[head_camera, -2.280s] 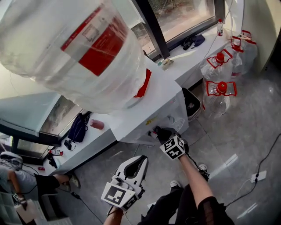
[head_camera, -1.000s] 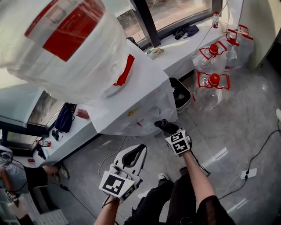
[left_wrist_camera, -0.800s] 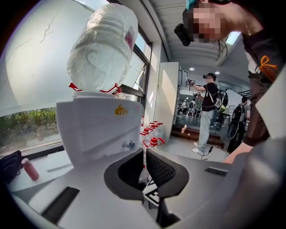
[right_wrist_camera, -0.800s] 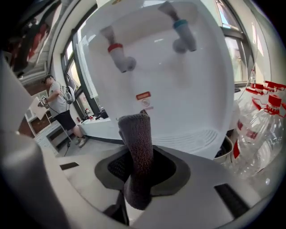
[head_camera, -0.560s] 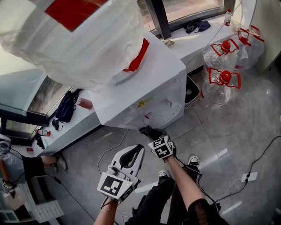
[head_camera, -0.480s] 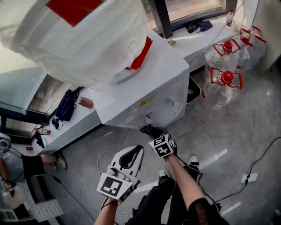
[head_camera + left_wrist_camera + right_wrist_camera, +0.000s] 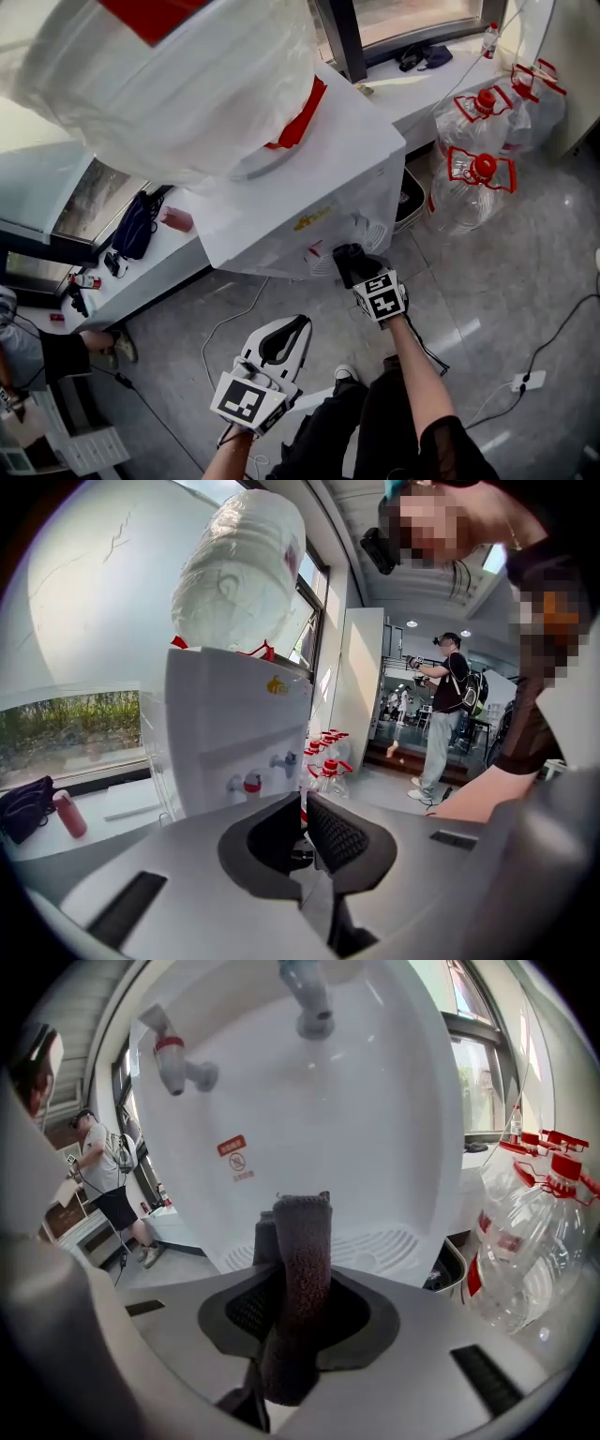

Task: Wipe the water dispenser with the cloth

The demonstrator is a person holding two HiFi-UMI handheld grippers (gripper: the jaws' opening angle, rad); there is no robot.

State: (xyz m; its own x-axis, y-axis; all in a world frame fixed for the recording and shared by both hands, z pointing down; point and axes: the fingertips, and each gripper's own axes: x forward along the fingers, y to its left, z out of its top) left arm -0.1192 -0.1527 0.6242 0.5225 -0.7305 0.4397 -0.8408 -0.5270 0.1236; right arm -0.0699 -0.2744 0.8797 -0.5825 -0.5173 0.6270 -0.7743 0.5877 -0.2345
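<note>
The white water dispenser (image 7: pixel 309 178) carries a big plastic-wrapped bottle (image 7: pixel 178 84). My right gripper (image 7: pixel 348 262) is shut on a dark cloth (image 7: pixel 351 259), pressed up against the dispenser's front at the tap recess. In the right gripper view the cloth (image 7: pixel 302 1279) stands up between the jaws of the gripper (image 7: pixel 296 1286), just in front of the drip tray (image 7: pixel 384 1244), below the red tap (image 7: pixel 174 1058) and the blue tap (image 7: pixel 307 1002). My left gripper (image 7: pixel 298 325) hangs lower, away from the dispenser (image 7: pixel 225 714), its jaws (image 7: pixel 305 829) shut on nothing.
Several clear water jugs with red caps (image 7: pixel 473 178) stand on the floor right of the dispenser, also close by in the right gripper view (image 7: pixel 530 1241). A black bin (image 7: pixel 410 208) sits beside it. A cable (image 7: pixel 553 337) crosses the grey floor. People stand further off (image 7: pixel 448 714).
My right gripper with the cloth has moved from under the dispenser's front up and right to the tap recess. The left gripper has stayed low and shut.
</note>
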